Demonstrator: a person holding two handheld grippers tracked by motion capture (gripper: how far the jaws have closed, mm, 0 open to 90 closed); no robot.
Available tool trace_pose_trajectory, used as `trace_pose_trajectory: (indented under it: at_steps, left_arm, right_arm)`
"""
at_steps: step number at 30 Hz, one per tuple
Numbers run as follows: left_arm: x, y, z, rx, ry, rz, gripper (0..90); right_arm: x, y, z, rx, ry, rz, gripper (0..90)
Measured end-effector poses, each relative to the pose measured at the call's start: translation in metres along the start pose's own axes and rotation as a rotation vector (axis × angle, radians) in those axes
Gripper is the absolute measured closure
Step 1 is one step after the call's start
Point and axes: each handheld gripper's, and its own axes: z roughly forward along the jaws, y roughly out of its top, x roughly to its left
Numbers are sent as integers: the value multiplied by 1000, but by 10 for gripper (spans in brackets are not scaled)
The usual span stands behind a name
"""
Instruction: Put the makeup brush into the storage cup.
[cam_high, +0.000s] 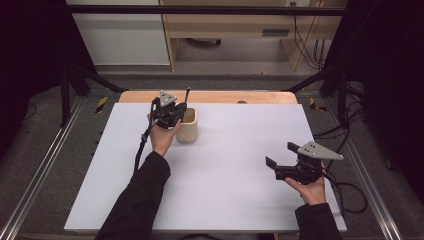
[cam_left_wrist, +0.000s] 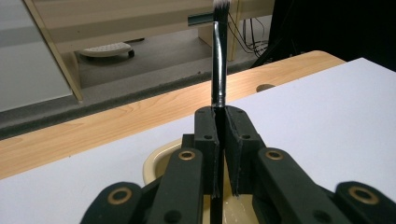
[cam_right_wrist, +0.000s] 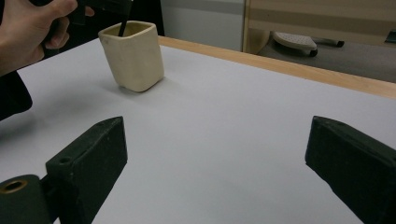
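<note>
Our left gripper (cam_left_wrist: 223, 140) is clenched on a thin black brush (cam_left_wrist: 219, 60), holding it upright with its lower end inside the cream cup (cam_high: 188, 124) near the back of the white desk (cam_high: 225, 165). Our right gripper (cam_high: 280, 162) hovers released, well apart to the right. We judge the risk to be tipping: the cup is light, and any sideways pull while the brush stands inside could lever it over.

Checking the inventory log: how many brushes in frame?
1. The brush stands upright, clamped in the left gripper, its lower end inside the cream cup. The cup's inside is mostly hidden, so more could be in it.
</note>
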Motion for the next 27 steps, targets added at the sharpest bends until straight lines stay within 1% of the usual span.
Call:
trace_pose_trajectory:
  at_steps: [1,4,6,12,14,15,16,17,18,20,21,22,23,24,25,26,27]
  left_arm:
    - [0,-1,0,-2,0,-7,839]
    - [1,-4,0,1,-1,-8,839]
    - [1,-5,0,6,-1,-1,839]
    - [0,-8,-4,-2,-24,15,832]
    - [0,-8,-4,-2,-23,12,786]
    - [-1,-9,-7,-12,-28,9,764]
    - [-1,-9,-7,-12,-28,9,763]
    - [-1,-10,-11,-23,-45,0,755]
    - [-1,-10,-11,-23,-45,0,743]
    - [-1,-10,-16,-30,-50,-4,698]
    - [-2,-10,-19,-34,-54,-10,671]
    - [-1,-11,-22,-39,-56,-12,671]
    - [-1,-11,-30,-49,-65,-19,612]
    - [-1,-11,-30,-49,-65,-19,583]
    - [0,-10,-37,-52,-76,-29,560]
    - [0,-10,-37,-52,-76,-29,541]
    - [1,-10,-45,-60,-84,-32,521]
  right_arm:
    - [0,0,0,0,1,1,58]
    - [0,0,0,0,1,2,58]
    - [1,0,0,1,1,1,58]
    - [1,0,1,2,0,0,58]
    - [1,0,1,1,-1,-1,58]
    - [1,0,1,1,-2,-1,58]
    - [1,0,1,1,-2,-1,58]
    - [1,0,1,1,-1,-1,58]
    - [1,0,1,1,-1,-1,58]
    - [1,0,1,1,-2,-1,58]
    - [1,0,1,1,-1,-2,58]
    - [1,0,1,1,-1,-2,58]
    - [1,-1,2,2,-1,-2,58]
    - [1,-1,2,2,0,0,58]
    - [2,-1,2,3,1,0,58]
    - [2,-1,2,3,1,0,58]
    - [2,-1,3,6,4,0,58]
